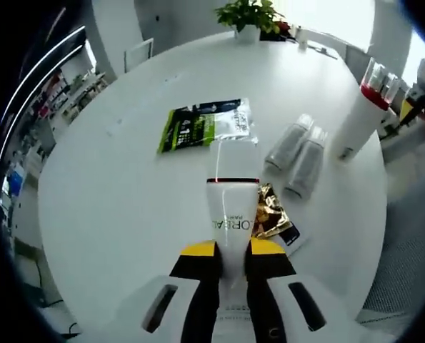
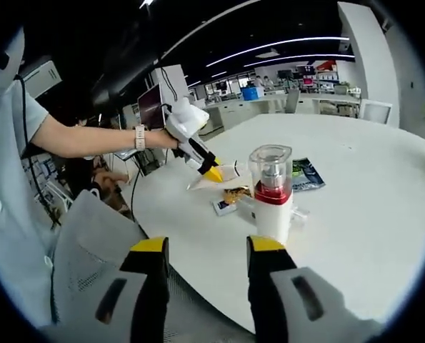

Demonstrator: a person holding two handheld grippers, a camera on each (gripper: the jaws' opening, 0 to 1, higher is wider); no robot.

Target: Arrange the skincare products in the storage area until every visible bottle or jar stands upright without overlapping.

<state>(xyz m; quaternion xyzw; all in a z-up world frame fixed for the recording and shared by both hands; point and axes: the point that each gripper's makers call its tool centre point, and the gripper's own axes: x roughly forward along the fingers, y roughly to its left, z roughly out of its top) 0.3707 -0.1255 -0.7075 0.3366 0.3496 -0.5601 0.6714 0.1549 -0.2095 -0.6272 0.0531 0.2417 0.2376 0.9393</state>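
The white bottle [image 1: 231, 207] with the thin red band sits pinched between the left tongs [image 1: 233, 259], lifted off the round white table [image 1: 112, 179] and pointing out over it; in the right gripper view the same left tongs [image 2: 213, 174] show tilted downward in a person's hand.

Just beyond it, two clear bottles [image 1: 298, 153] lie on their sides, side by side and touching, so both are yet to be stood up. Further out, a tall white bottle with a clear cap and red collar [image 1: 364, 107] stands upright near the table edge; it also appears in the right gripper view [image 2: 271, 193], just ahead of the right tongs [image 2: 201, 250], which are spread wide and hold nothing.

A green and white packet [image 1: 206, 125] and a crinkled gold sachet [image 1: 269, 209] lie flat near the held bottle.

By my reading the task is early: one bottle upright, one in hand to set down, two left lying.
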